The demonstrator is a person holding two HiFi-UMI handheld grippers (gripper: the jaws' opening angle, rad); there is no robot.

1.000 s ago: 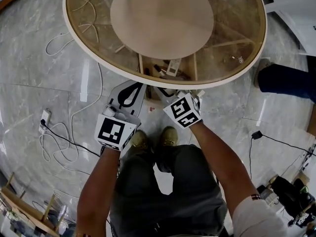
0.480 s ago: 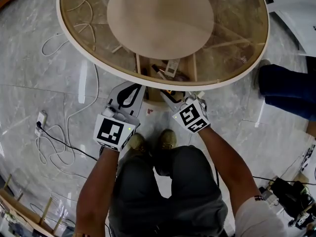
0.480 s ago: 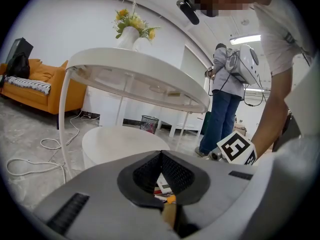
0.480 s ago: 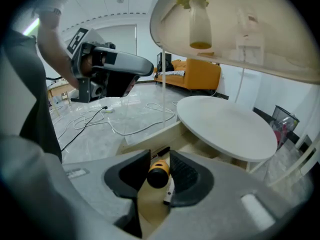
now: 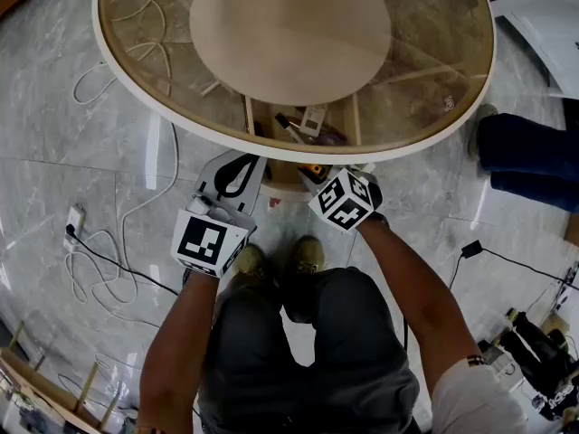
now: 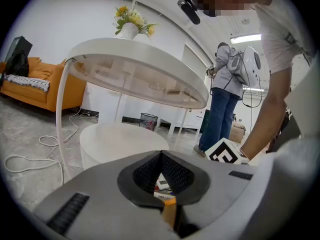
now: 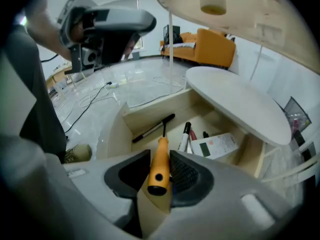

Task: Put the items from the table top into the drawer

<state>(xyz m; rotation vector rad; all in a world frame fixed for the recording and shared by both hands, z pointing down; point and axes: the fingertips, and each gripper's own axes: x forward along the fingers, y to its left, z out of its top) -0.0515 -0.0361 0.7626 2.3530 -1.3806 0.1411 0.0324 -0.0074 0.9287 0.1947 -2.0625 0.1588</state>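
Step in hand: placing is judged to be under way. The orange-handled screwdriver with a dark shaft (image 7: 159, 170) is held at the open pale wooden drawer (image 7: 150, 112), which hangs below the round glass-topped counter with a cream rim (image 5: 407, 150). It has not yet been released.
Right claw: the right claw (image 7: 160, 154) is closed on the orange handle, which is clamped between the two dark pads. The claw is tipped steeply down towards the drawer.
Screwdriver: it is gripped by the handle. The butt faces the camera, and the shaft runs ahead of the claw over the front part of the drawer, towards its middle. No contact with the drawer floor can be seen.
Left claw: the tips of the left claw (image 6: 161, 156) are brought together with nothing gripped. It is held near the right claw, in front of the drawer's front edge.
Drawer contents: a long black pen (image 7: 152, 128) lies towards the left wall. Capped markers (image 7: 185, 134) lie in the middle, and a white calculator-like card (image 7: 215, 145) lies towards the right wall.
Next move: the screwdriver needs to be lowered onto the bare strip of floor between the pen and the markers. The pads then need to be parted and the claw drawn back clear of the counter's rim.
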